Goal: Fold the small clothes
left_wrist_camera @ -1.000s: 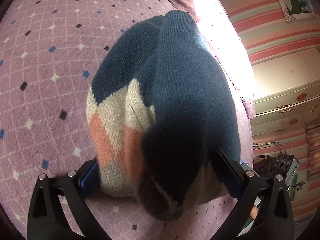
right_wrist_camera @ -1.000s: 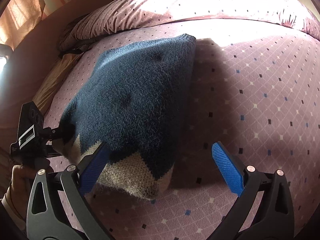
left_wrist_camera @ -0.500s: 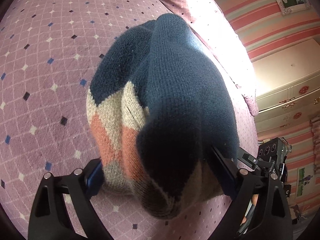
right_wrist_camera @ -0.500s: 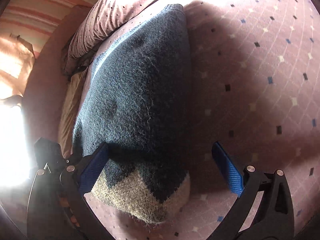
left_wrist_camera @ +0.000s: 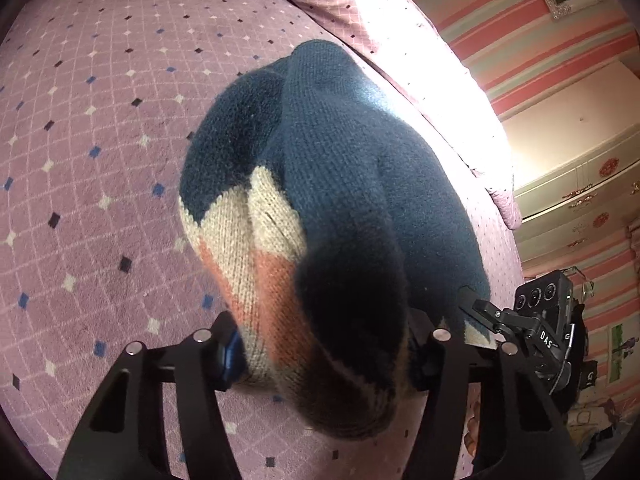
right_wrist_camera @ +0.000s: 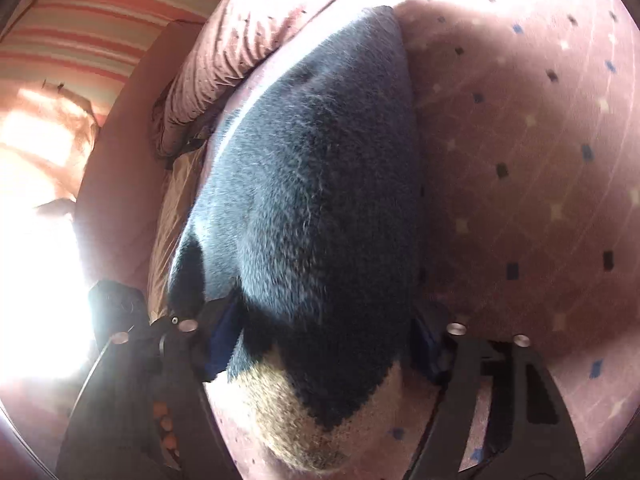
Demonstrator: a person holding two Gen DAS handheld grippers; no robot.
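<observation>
A small knit sweater [left_wrist_camera: 340, 208] lies bunched up on the bed [left_wrist_camera: 100, 140]. It is mostly dark blue, with cream and orange diamond shapes at the end nearest the cameras. The blue part stretches away toward the pink pillow [left_wrist_camera: 360, 12] at the far edge of the bed.

The left gripper [left_wrist_camera: 324, 354] has the near end of the sweater between its jaws. The jaws are closed in on the thick roll of knit, and the wool bulges out above and below them. A bit of blue pad [left_wrist_camera: 232, 352] peeks out beside the sweater on one side.

The right gripper [right_wrist_camera: 324, 344] holds the sweater too. Its jaws press on both sides of the dark blue part, just above the cream tip [right_wrist_camera: 288, 412]. In the left wrist view, the right gripper's black body sits just beside the sweater, at its right edge.

The sweater rests on a purple bed cover with a grid of white lines and little dark, blue and white diamonds. In the right wrist view the sweater looks fuzzy and a little blurred, and bright sun shines in to the left of it.

Past the bed, to the right of the sweater, stands a cream dresser [left_wrist_camera: 576, 184] with red flower marks. The wall [left_wrist_camera: 520, 32] behind it has pink, red and green stripes.
</observation>
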